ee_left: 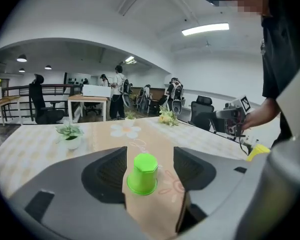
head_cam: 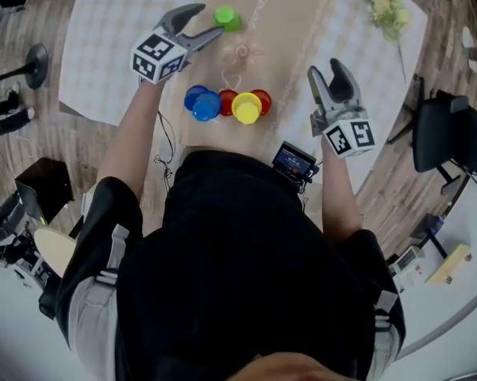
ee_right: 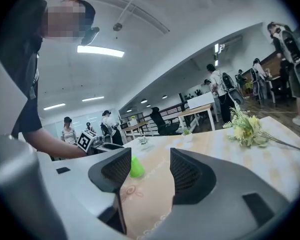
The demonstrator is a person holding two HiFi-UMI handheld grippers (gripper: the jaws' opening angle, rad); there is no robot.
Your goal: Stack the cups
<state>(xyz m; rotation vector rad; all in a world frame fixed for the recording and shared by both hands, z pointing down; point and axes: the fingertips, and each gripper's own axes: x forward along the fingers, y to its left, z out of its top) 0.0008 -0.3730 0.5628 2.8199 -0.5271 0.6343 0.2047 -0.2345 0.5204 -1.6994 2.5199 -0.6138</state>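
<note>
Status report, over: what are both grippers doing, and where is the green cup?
Left gripper open, upturned green cup between its jaws, untouched. Right gripper open, empty. Blue cups, red cups, yellow cup clustered near the person; nothing blocks.

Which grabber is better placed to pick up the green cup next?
Left. The left gripper has open jaws framing the green cup, apparently without touching it. The right gripper is open, far from the cup, holding nothing.
</note>
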